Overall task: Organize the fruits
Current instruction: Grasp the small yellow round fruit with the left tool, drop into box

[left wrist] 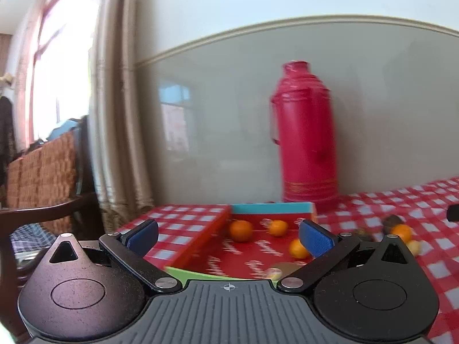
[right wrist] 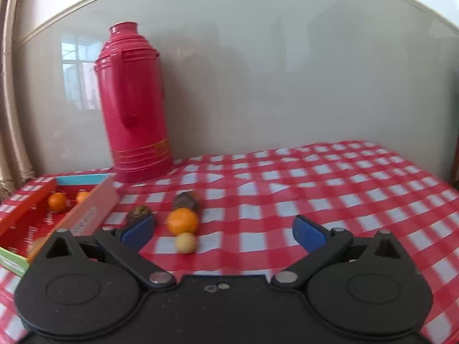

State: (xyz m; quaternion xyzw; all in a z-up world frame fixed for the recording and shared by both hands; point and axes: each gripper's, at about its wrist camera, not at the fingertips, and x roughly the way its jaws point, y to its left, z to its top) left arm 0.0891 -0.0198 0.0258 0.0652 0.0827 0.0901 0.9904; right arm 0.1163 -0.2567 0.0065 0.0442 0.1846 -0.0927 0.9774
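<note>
Table (right wrist: 330,177), covered in red-and-white checked cloth, set against a pale glossy wall; carries everything listed below.

Tall crimson vacuum flask (right wrist: 133,100) with gold bands near its base, upright at the back by the wall, just behind the box; no part in the sorting, to judge by its place.

Shallow red cardboard box (left wrist: 200,238) with white lettering inside, a turquoise far wall and a green near edge, at the table's left end; likely the collecting place for the fruit. Its near edge is hidden behind the left gripper body.

Left gripper (left wrist: 229,236), fingers wide apart, holding nothing, poised over the box interior. Right gripper (right wrist: 223,232), fingers likewise spread and empty, above bare cloth just right of the loose fruit.

Three small orange mandarins (left wrist: 241,230) lie apart on the box floor; a pale round item at the near end is cut off and blurred, identity uncertain.

Loose orange mandarin (right wrist: 183,220) on the cloth outside the box, touching a small pale yellow round fruit (right wrist: 186,242) in front and a dark brownish fruit (right wrist: 186,200) behind. A second brown-green lump (right wrist: 139,211) sits beside the box wall, partly masked by a blue finger pad; motion blur prevents naming either dark piece.

Judgement: sorting partly done, these four pieces outstanding.
</note>
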